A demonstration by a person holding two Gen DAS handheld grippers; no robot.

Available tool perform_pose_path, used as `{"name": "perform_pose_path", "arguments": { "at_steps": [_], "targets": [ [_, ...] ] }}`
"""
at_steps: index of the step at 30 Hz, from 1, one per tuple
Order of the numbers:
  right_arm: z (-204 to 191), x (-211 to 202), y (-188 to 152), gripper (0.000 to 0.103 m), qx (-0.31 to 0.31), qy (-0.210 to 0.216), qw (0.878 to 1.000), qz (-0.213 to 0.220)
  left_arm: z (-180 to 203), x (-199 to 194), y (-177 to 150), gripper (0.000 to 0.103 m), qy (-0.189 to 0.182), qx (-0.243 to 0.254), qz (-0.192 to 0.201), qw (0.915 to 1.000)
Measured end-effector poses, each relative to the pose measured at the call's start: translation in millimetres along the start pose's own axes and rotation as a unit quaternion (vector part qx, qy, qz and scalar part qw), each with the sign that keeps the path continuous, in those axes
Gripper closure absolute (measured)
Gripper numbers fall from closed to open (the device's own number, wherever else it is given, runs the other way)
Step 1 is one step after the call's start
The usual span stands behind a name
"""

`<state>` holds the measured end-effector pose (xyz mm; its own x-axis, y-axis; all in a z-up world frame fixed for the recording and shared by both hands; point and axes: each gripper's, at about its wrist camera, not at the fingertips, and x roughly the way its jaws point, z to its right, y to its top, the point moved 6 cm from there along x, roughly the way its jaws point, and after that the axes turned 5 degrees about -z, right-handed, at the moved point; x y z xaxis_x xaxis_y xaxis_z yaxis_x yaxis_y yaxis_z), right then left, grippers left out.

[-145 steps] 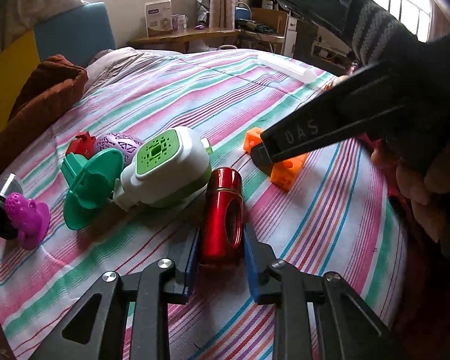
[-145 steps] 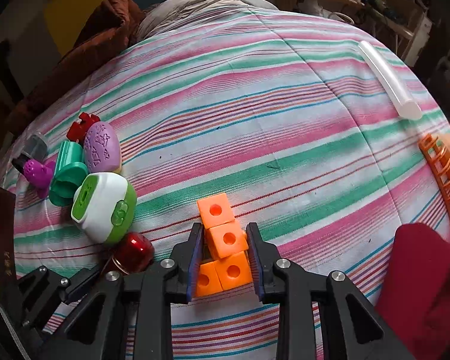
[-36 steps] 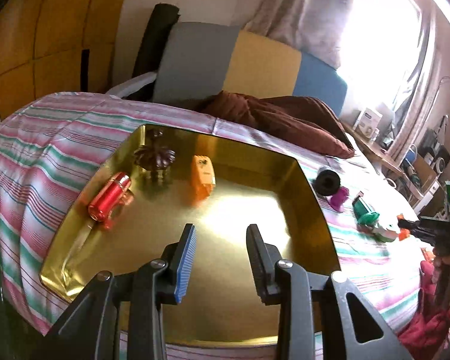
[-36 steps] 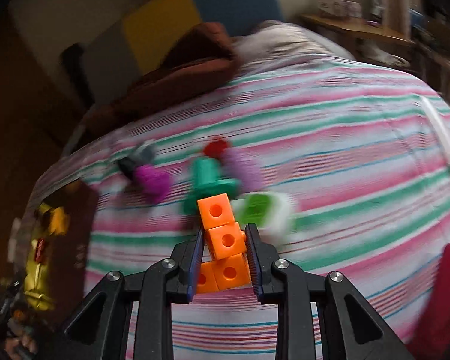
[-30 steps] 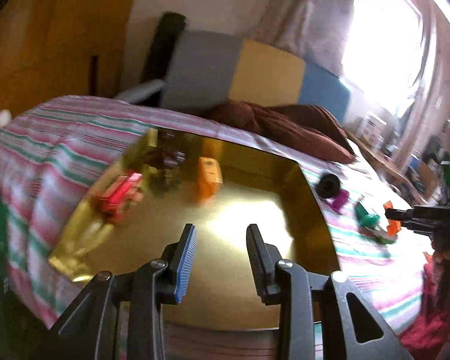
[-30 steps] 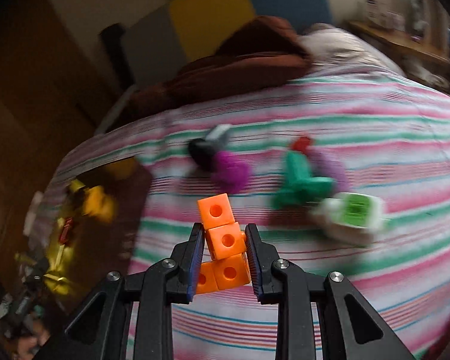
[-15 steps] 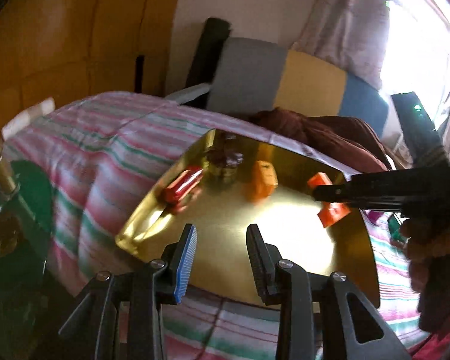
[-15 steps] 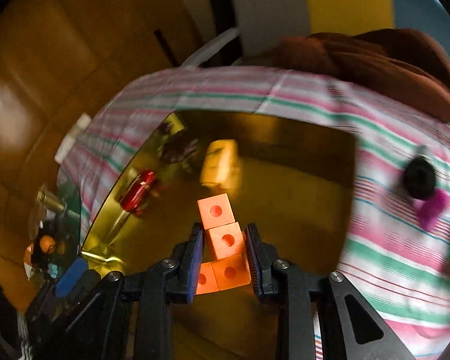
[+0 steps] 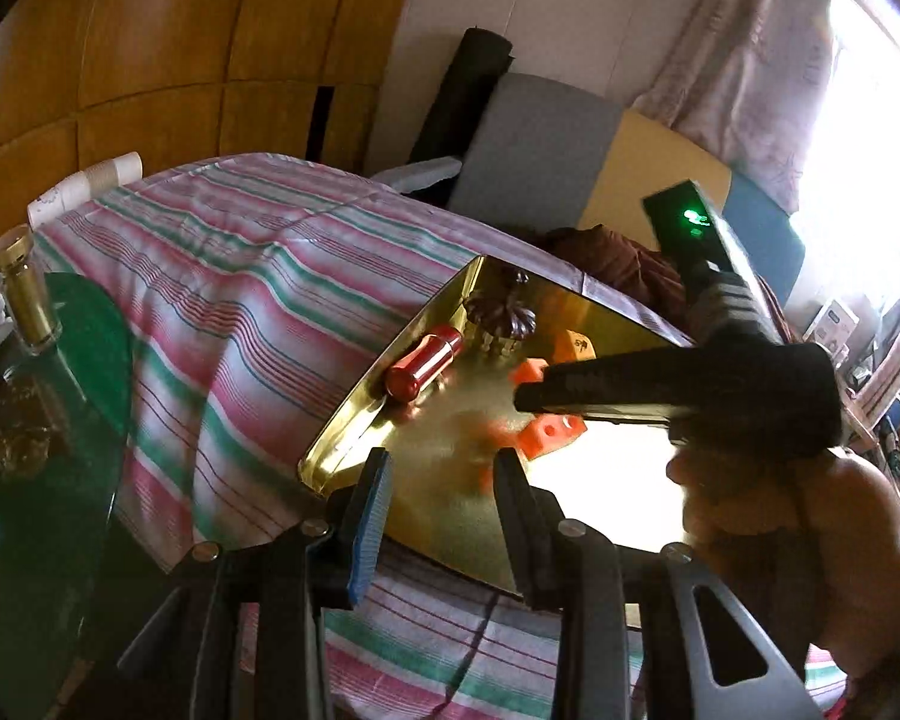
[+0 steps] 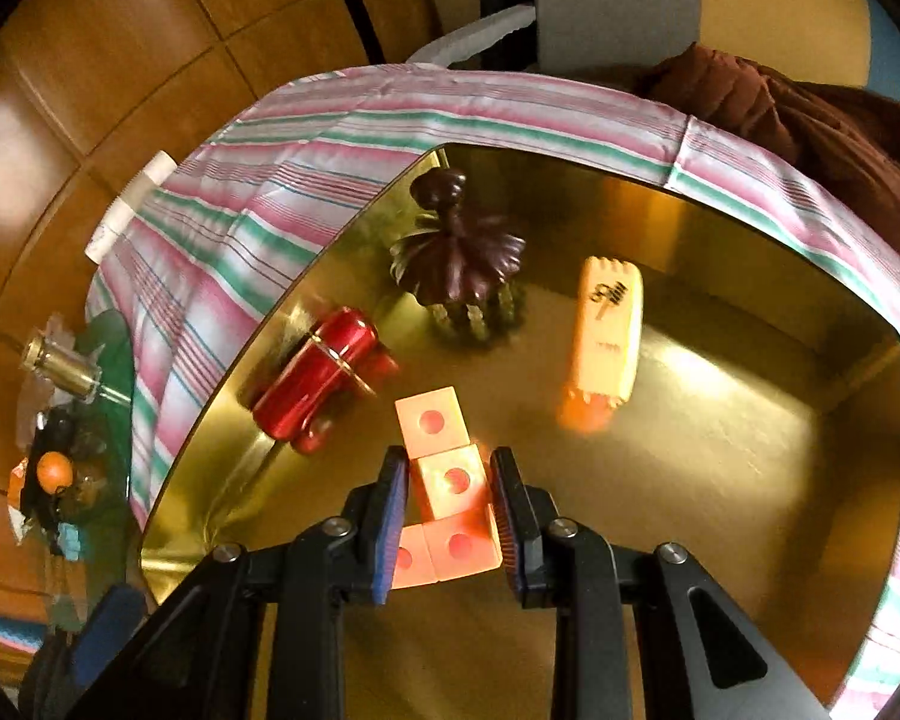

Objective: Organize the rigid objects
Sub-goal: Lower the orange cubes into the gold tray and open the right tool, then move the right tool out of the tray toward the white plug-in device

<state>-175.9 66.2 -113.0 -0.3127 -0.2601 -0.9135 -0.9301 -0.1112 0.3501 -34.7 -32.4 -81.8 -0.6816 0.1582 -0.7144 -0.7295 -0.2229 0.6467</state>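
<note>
A piece of linked orange cubes [image 10: 432, 420] is clamped in my right gripper [image 10: 448, 471], which is shut on it just above the floor of the gold tray [image 10: 720, 480]. In the left wrist view the same cubes [image 9: 549, 432] hang under the right gripper [image 9: 534, 393] over the tray [image 9: 354, 420]. My left gripper [image 9: 444, 468] is open and holds nothing, at the tray's near corner. A red cylinder [image 10: 318, 384], a dark brown flower-shaped piece [image 10: 456, 258] and a pale orange bar [image 10: 606, 330] lie in the tray.
The tray rests on a striped bedspread [image 9: 240, 276]. A green glass table [image 9: 78, 372] with a gold-capped bottle [image 9: 24, 294] stands to the left. A brown cloth [image 10: 780, 102] and cushions lie behind the tray. A person's hand [image 9: 798, 540] holds the right gripper.
The right gripper has carried the orange cubes from the striped bed across to the gold tray and lowered them there. The left gripper has drifted off toward the tray's near corner, still open.
</note>
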Motion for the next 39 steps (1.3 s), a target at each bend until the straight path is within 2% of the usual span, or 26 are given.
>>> {"name": "perform_pose_path", "arguments": {
  "at_steps": [4, 6, 8, 10, 17, 23, 29, 32, 39],
  "targets": [
    [1.4, 7.3, 8.5, 0.074, 0.006, -0.014, 1.000, 0.004, -0.6, 0.4, 0.0, 0.069, -0.001, 0.000, -0.002, 1.0000],
    [1.9, 9.2, 13.4, 0.073, 0.010, -0.006, 1.000, 0.013, -1.1, 0.8, -0.1, 0.069, -0.002, -0.003, -0.003, 1.0000],
    [4.3, 7.1, 14.9, 0.066, 0.017, -0.005, 1.000, 0.021, -1.2, 1.7, -0.9, 0.068, -0.002, -0.004, -0.006, 1.0000],
    [7.1, 3.1, 14.5, 0.065, 0.027, 0.000, 0.999, 0.025, -0.9, 1.6, -1.6, 0.068, -0.003, -0.004, -0.006, 1.0000],
    [10.2, -24.1, 0.8, 0.065, 0.020, 0.012, 0.999, 0.044, 6.7, 3.2, -6.2, 0.068, -0.007, 0.010, -0.010, 0.9999],
    [12.4, -30.8, -13.8, 0.064, 0.022, 0.015, 0.999, 0.036, 15.4, 0.9, -10.1, 0.068, -0.012, 0.028, -0.009, 0.9995],
    [16.7, -47.9, -27.9, 0.062, -0.002, -0.016, 0.999, 0.045, 23.2, -1.7, -11.4, 0.068, -0.017, 0.044, -0.005, 0.9989],
    [22.0, -63.5, -35.5, 0.058, -0.010, -0.027, 0.998, 0.058, 27.4, -0.5, -14.1, 0.068, -0.019, 0.053, -0.007, 0.9984],
    [49.4, -100.0, -52.6, 0.058, -0.005, -0.064, 0.993, 0.096, 45.6, -2.5, -23.0, 0.068, -0.036, 0.084, -0.010, 0.9958]
  ]
}}
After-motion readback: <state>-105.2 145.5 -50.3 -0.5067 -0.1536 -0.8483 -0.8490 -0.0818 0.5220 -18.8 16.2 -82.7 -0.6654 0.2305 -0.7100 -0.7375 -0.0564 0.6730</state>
